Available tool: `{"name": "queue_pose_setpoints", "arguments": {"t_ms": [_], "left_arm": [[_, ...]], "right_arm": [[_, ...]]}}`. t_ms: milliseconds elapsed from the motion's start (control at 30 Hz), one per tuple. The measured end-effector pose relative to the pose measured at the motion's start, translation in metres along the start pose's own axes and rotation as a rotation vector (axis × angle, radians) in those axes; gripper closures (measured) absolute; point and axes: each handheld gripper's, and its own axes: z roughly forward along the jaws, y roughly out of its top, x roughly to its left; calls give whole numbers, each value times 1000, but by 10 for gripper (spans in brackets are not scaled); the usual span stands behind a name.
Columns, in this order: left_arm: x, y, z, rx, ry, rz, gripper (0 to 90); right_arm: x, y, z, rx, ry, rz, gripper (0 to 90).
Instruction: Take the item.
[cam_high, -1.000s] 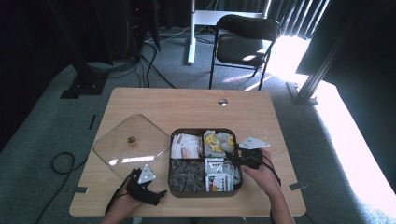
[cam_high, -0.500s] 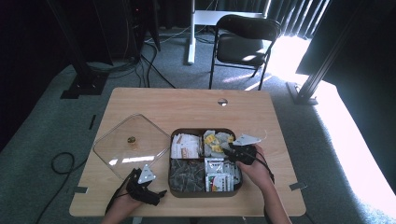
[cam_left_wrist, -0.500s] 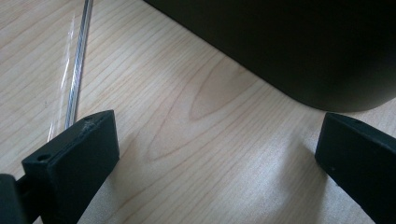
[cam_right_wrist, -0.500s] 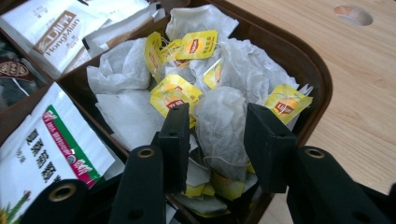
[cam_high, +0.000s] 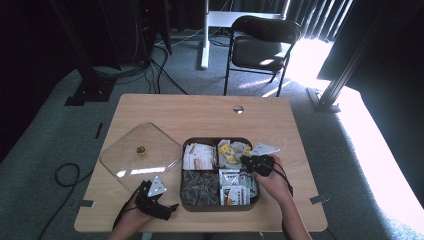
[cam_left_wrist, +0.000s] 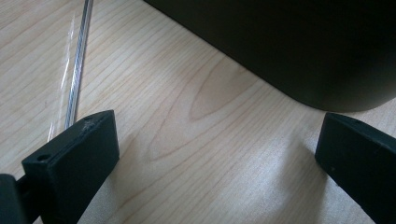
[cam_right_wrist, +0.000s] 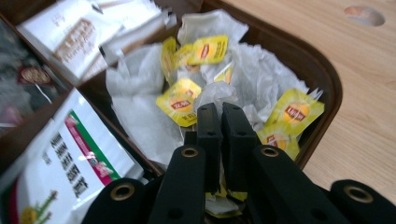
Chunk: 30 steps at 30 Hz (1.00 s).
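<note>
The right gripper (cam_right_wrist: 220, 112) has its jaws pressed almost together on the white paper of a tea bag (cam_right_wrist: 212, 95), in the far right compartment of the dark box (cam_high: 185, 145). The left gripper (cam_high: 170, 207) rests low on the table (cam_left_wrist: 187, 116), jaws wide apart and empty, between the clear lid (cam_high: 140, 155) and the box. The near compartments' packets are too blurred to read.
</note>
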Motion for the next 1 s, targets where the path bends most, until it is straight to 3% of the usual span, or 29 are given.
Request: {"name": "queue_pose_setpoints", "arguments": {"t_ms": [1000], "left_arm": [[0,0,0,-2,1,0,0]], "right_arm": [[1,35,-46,-164,33,28,886]]}}
